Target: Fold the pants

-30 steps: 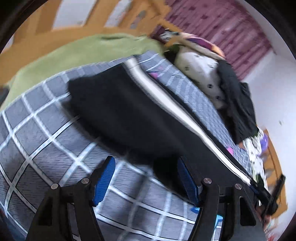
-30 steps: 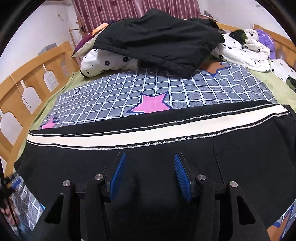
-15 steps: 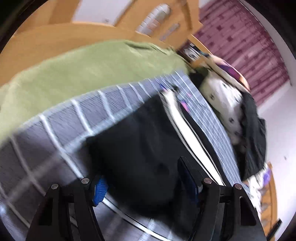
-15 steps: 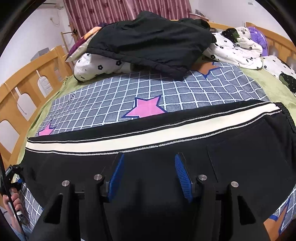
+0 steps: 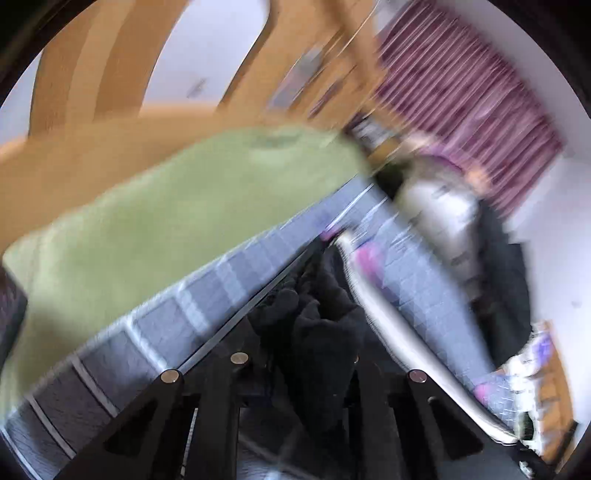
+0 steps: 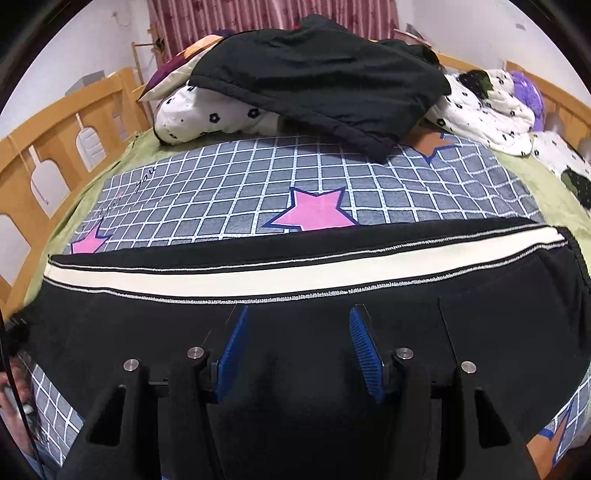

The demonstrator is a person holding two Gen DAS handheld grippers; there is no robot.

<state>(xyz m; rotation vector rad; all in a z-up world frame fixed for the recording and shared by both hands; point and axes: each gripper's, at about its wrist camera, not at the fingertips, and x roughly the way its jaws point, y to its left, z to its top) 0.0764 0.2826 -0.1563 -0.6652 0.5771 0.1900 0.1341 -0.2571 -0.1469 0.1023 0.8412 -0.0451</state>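
Left claw pinches bunched pants; right claw hovers apart. Thin grip could slip mid-fold, dropping the cloth.

My right camera sits low over the pants, close, facing across the bed toward the curtain. My left camera, blurred, is right against bunched pants, looking along their stripe toward the same curtain. Both share pants and blanket
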